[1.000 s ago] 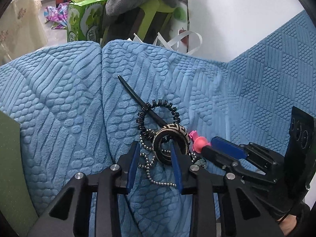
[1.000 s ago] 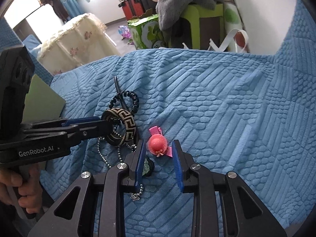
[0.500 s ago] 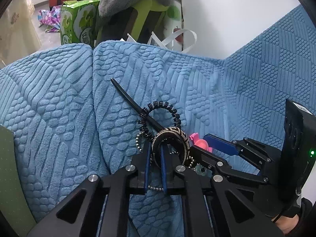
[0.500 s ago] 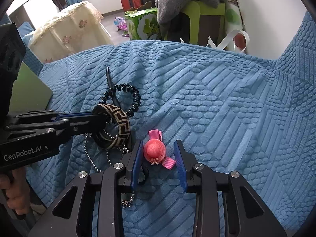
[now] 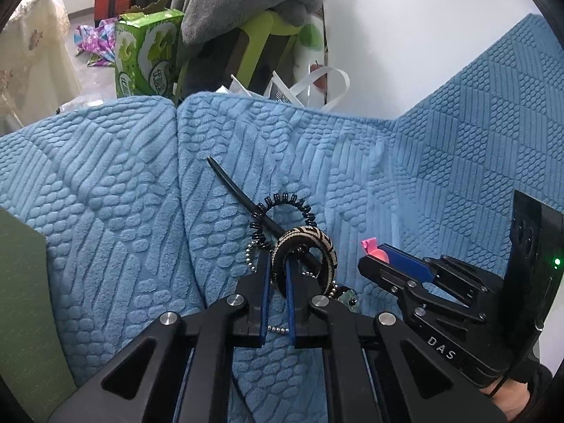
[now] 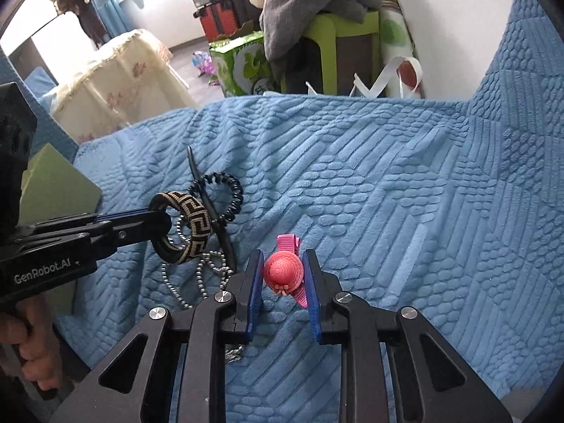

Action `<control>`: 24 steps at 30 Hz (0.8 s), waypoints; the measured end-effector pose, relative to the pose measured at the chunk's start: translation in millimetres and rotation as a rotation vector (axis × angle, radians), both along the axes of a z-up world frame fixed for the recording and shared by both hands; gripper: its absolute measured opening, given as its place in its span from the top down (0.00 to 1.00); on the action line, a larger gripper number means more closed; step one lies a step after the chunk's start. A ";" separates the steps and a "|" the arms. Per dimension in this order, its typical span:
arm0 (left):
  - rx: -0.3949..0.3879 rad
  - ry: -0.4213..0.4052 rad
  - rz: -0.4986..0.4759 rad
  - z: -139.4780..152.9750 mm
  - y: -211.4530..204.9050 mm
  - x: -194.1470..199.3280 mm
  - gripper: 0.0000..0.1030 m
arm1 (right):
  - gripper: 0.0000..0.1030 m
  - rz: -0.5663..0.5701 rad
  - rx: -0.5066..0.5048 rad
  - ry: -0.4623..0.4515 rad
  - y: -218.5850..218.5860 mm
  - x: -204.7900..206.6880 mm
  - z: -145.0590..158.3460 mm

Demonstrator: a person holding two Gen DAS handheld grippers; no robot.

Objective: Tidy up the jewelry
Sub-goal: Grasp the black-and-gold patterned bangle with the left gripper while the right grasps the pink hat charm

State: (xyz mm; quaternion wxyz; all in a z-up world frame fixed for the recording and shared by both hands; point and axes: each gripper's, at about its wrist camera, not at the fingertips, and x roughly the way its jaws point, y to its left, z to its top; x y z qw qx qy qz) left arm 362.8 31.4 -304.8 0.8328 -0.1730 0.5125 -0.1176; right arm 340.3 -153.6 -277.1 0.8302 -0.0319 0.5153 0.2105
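Note:
A brown-and-cream patterned bangle (image 5: 317,243) (image 6: 192,218) stands on edge, lifted off the blue quilt, with my left gripper (image 5: 278,264) (image 6: 165,224) shut on its rim. Under it lie a black spiral hair tie (image 5: 282,199) (image 6: 232,190), a black hair stick (image 5: 229,183) (image 6: 194,165) and a silver bead chain (image 5: 251,257) (image 6: 204,275). To the right, a pink hat-shaped hair clip (image 6: 283,271) (image 5: 379,254) sits between the blue pads of my right gripper (image 6: 283,255) (image 5: 366,264), whose jaws are closing and touch the hat on both sides.
The blue textured quilt (image 6: 387,194) covers the whole surface and rises at the right. A green board (image 5: 21,299) (image 6: 53,183) lies at the left edge. Beyond the far edge stand a green box (image 5: 148,56) and a green stool with grey cloth (image 6: 317,3). A hand (image 6: 31,335) holds the left gripper.
My left gripper closed on the bangle's rim and tipped it up off the pile. My right gripper's jaws narrowed around the pink hair clip.

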 end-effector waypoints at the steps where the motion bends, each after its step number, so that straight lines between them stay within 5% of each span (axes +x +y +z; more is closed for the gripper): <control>1: 0.002 -0.006 0.001 1.6 0.8 -1.6 0.94 | 0.81 -0.003 0.003 -0.002 0.5 -1.2 1.1; 24: -0.022 -0.101 0.030 44.8 16.6 -96.4 0.94 | 0.80 -0.107 0.143 -0.040 -8.1 -75.8 41.0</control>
